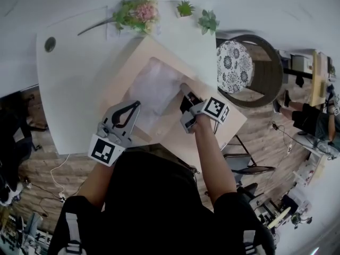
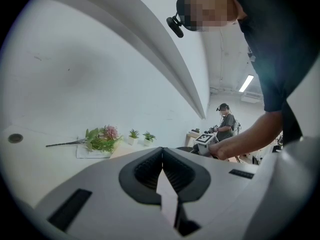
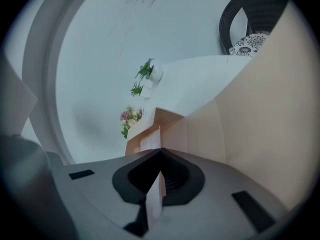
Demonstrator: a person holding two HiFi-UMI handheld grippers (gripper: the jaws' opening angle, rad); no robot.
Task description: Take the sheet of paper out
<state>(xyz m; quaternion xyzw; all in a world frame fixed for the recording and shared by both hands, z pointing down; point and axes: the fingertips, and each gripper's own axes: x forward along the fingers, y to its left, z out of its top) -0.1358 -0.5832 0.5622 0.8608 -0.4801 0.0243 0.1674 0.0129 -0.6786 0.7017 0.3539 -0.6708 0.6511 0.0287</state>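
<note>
A flat tan cardboard box (image 1: 212,126) lies open on the white table (image 1: 74,89), and a white sheet of paper (image 1: 154,92) rests inside it. My right gripper (image 1: 186,94) reaches in at the sheet's right edge. In the right gripper view its jaws (image 3: 160,153) are shut on a thin pale sheet edge, with the box's walls (image 3: 200,134) beyond. My left gripper (image 1: 134,108) sits at the box's near left edge. In the left gripper view its jaws (image 2: 162,154) are shut on a thin pale-tan flap edge.
A flower bunch (image 1: 137,12) and two small potted plants (image 1: 185,8) (image 1: 209,21) stand at the table's far edge. A round dark chair with a patterned cushion (image 1: 234,60) stands off the right side. Another person (image 2: 226,120) stands far back.
</note>
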